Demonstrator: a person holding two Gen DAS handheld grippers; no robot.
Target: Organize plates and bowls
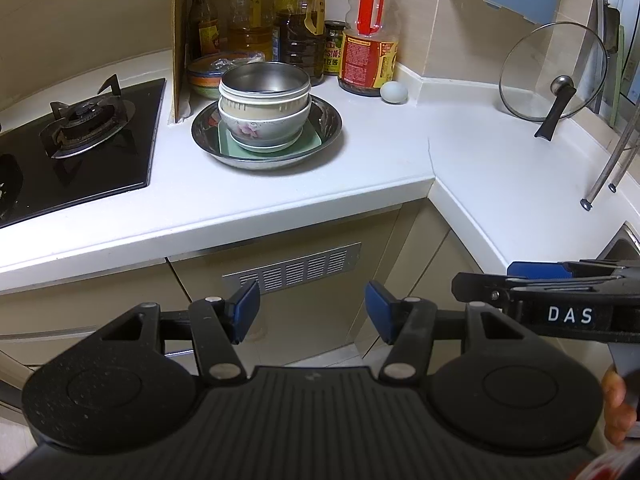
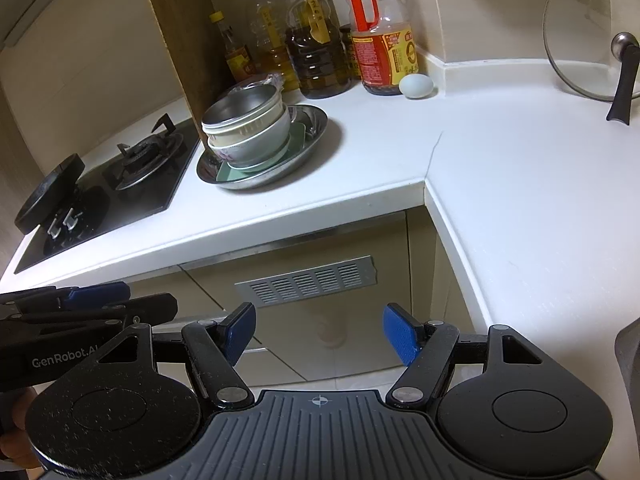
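Observation:
A stack of dishes stands on the white counter (image 1: pixel 360 168) beside the stove. At the bottom is a wide steel plate (image 1: pixel 332 124) (image 2: pixel 312 132). On it lies a green square plate (image 1: pixel 228 146) (image 2: pixel 228 174), then a white floral bowl (image 1: pixel 260 126) (image 2: pixel 224 154), a cream bowl (image 1: pixel 264 106) and a steel bowl (image 1: pixel 266 78) (image 2: pixel 240 110) on top. My left gripper (image 1: pixel 312 312) hangs open in front of the cabinet, well short of the stack, with nothing between its blue pads. My right gripper (image 2: pixel 320 336) is open too and holds nothing; in the left wrist view it shows at the right (image 1: pixel 536 276).
A black gas stove (image 1: pixel 80 140) lies left of the stack. Oil and sauce bottles (image 1: pixel 368 40), a patterned bowl (image 1: pixel 204 74) and a pale egg (image 1: pixel 394 91) stand behind it. A glass lid (image 1: pixel 552 72) leans at the right wall. Below the counter is a vented cabinet (image 1: pixel 296 268).

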